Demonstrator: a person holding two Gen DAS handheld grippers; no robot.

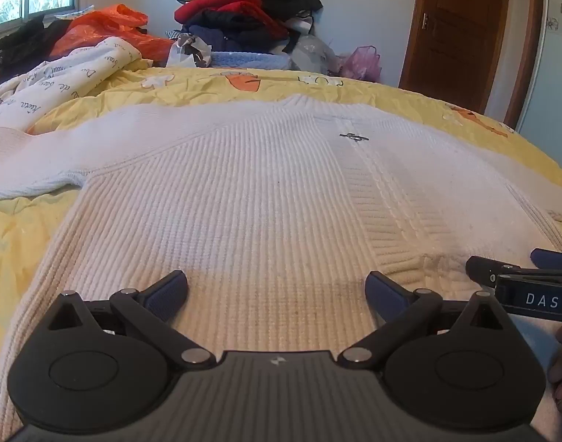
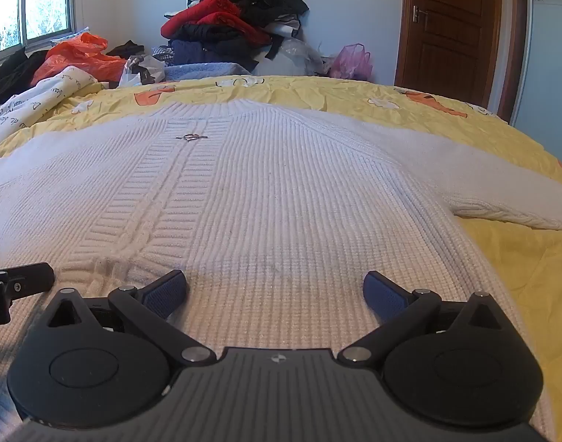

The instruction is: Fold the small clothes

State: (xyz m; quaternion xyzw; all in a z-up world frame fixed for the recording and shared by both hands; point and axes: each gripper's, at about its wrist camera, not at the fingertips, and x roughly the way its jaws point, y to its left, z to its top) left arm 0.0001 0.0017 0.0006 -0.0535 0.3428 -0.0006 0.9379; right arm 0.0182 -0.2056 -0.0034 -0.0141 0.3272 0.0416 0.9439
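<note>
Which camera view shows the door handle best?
The right wrist view shows it best: the metal door handle stands clear and sharp against the brown door. In the left wrist view the same door handle is also visible, but smaller and more tilted by the lens, closer to the door's edge.

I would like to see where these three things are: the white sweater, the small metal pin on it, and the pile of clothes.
white sweater (image 1: pixel 225 199), left wrist view, on its ribbed front.
metal pin (image 2: pixel 191 137), right wrist view, on its middle.
pile of clothes (image 2: pixel 222 18), right wrist view, on the red garment.
</note>
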